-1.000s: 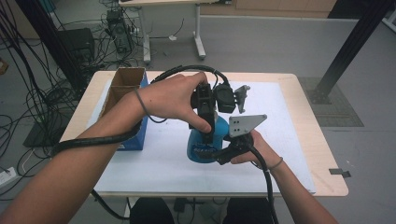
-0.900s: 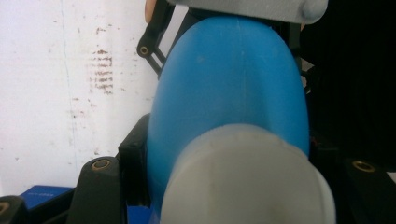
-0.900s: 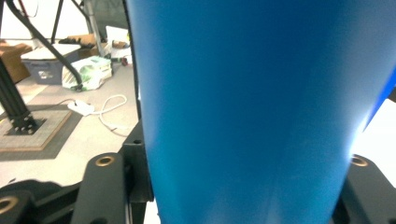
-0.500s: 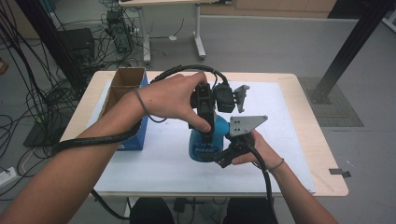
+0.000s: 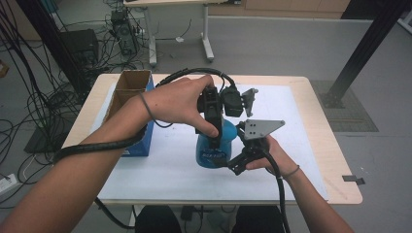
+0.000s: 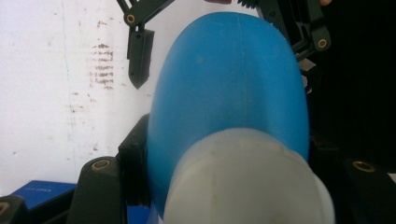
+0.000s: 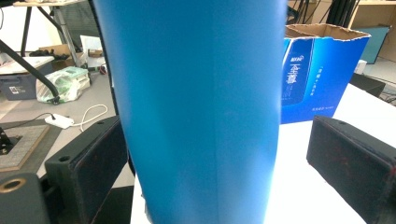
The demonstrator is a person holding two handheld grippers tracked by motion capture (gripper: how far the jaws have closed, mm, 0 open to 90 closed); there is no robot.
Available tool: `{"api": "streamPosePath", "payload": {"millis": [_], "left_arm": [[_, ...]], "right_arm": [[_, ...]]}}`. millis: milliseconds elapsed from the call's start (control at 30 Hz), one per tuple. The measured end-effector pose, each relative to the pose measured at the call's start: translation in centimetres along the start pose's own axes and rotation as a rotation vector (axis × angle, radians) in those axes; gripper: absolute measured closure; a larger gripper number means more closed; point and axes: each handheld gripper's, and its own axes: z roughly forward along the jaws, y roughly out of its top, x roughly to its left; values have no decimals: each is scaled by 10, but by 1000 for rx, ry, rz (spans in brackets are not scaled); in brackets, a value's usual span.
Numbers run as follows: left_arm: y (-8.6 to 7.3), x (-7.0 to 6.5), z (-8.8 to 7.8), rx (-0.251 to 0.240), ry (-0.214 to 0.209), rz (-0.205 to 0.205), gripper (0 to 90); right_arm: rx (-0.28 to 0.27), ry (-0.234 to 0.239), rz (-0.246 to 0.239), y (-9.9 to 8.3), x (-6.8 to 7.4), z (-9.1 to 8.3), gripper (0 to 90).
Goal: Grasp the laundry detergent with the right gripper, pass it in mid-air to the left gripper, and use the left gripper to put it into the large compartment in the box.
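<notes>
A blue plastic bottle with a white cap stands upright on the white mat. My left gripper comes down from above and is shut on the bottle's neck, its jaws on either side of the cap in the left gripper view. My right gripper reaches in level at the bottle's lower body. Its jaws have just been opening, the bottle stands between them, and the right pad stands clear of it. The right gripper's fingers flank the bottle in the left gripper view.
An open blue carton with brown flaps stands at the table's left side, also seen behind the bottle as the blue carton. The wooden table edge runs past the mat. Cables trail over both forearms.
The right gripper's jaws have spread apart around the bottle's lower body. The bottle and the left hand on top of it have kept their place.
</notes>
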Motion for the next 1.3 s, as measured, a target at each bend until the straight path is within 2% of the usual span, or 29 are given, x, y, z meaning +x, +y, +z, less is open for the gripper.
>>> {"api": "streamPosePath", "payload": {"millis": [233,367,600,633,933,1300], "left_arm": [[-1,0,1,0,1,-6,375],[-2,1,0,-4,-3,-12,375],[-2,2,1,0,0,-32,375],[-4,3,1,-9,-5,-45,375],[-2,3,2,1,-6,-42,375],[-5,3,0,-4,-9,-50,375]], "right_arm": [[9,-10,5,-2,1,-8,56],[21,-32,12,-4,2,-15,58],[26,-56,24,-7,4,-25,59],[27,-64,26,-8,4,-28,60],[28,-98,35,-13,7,-44,59],[37,-174,62,-25,12,-71,60]]}}
